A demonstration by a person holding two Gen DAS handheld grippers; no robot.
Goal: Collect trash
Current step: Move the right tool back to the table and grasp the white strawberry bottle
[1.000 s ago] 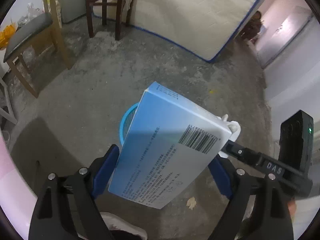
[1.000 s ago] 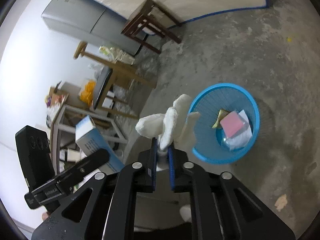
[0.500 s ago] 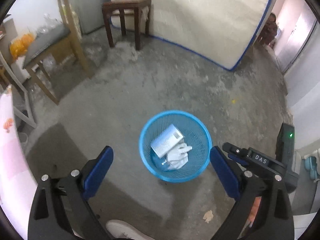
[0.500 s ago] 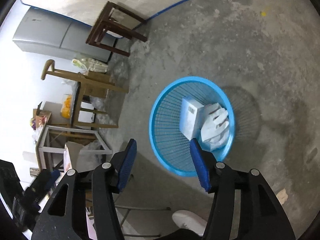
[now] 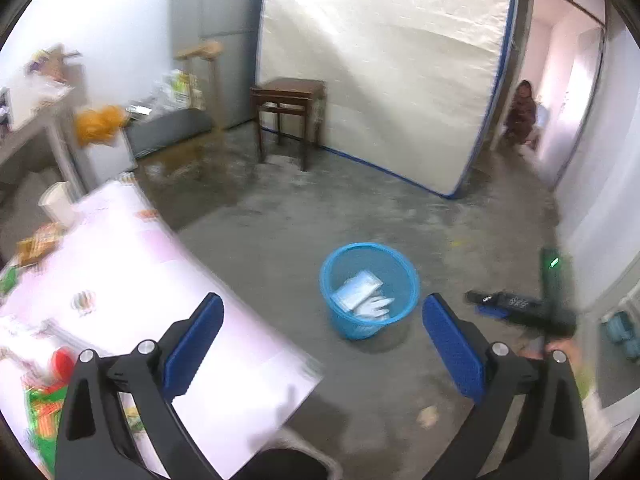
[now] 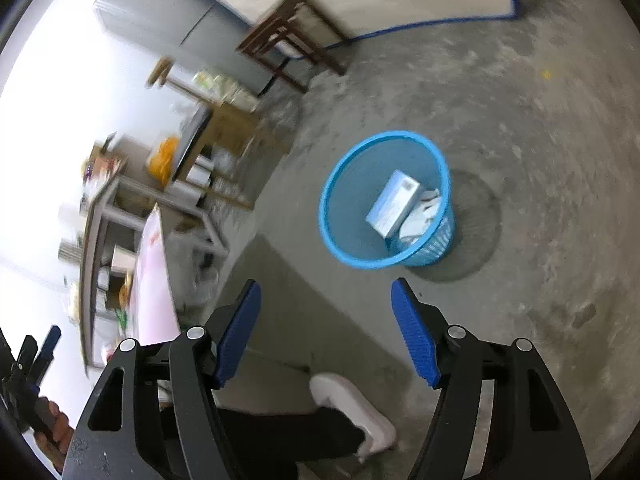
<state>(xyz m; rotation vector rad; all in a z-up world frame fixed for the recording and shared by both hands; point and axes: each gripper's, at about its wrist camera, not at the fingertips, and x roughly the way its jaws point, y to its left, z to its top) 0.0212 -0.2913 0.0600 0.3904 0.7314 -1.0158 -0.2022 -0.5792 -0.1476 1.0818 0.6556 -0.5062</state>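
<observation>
Trash: a pale blue box (image 6: 394,204) and a white crumpled glove (image 6: 424,216) lie side by side inside the blue mesh basket (image 6: 340,184); in the left wrist view the box (image 5: 356,292) lies left of the glove (image 5: 374,306).
Bench: a pink-covered bench (image 5: 132,280) at the left of the left wrist view, blurred, carrying a white cup (image 5: 58,204), snack packets (image 5: 38,242) and green-and-orange wrappers (image 5: 44,412); its corner lies under the left claw's left finger.
Left claw: the left claw (image 5: 322,346) has its jaws spread as wide as they go, having just been opening, with nothing between the blue pads (image 5: 192,350).
Basket: the basket (image 5: 412,280) stands upright on the grey concrete floor (image 5: 280,232), right of the bench and well apart from both claws.
Right claw: the right claw (image 6: 326,334) stands fairly wide, its jaws having just been opening, and empty; the basket lies beyond and a little right of its tips.
Person: a white shoe (image 6: 352,408) and a dark trouser leg (image 6: 280,436) show below the right claw.
Background: a dark wooden stool (image 5: 288,116) stands against an upright mattress (image 5: 380,80) edged in blue; a grey fridge (image 5: 224,40) is to its left.
</observation>
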